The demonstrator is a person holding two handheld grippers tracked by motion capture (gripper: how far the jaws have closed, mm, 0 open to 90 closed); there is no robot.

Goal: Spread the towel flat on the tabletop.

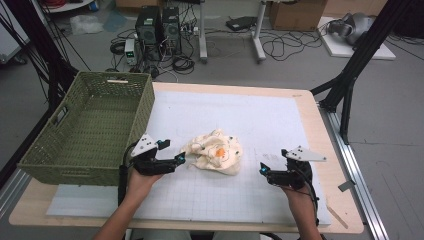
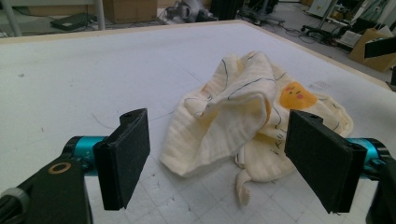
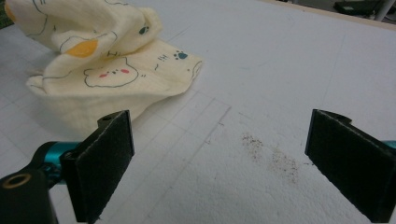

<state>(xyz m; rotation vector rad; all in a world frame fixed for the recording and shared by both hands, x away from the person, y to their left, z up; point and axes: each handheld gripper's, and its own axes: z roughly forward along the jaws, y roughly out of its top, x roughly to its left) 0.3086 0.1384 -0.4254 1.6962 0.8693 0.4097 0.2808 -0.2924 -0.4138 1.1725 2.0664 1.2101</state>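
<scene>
A crumpled cream cloth [image 1: 215, 151] with cartoon prints and an orange patch lies on the white gridded mat [image 1: 240, 200] near the table's middle. My left gripper [image 1: 181, 159] is open just left of the cloth, its tip almost touching the cloth's edge. In the left gripper view the cloth [image 2: 247, 119] lies just beyond the wide-apart jaws. My right gripper [image 1: 262, 170] is open to the right of the cloth, a short gap away. The right gripper view has the cloth [image 3: 107, 65] at upper left, ahead of the left jaw, with bare mat between the jaws.
A green woven basket [image 1: 90, 125] stands empty on the table's left side, close behind my left hand. The mat carries a brownish smudge [image 3: 271, 156] in front of the right gripper. The wooden table edge [image 1: 327, 145] runs along the right.
</scene>
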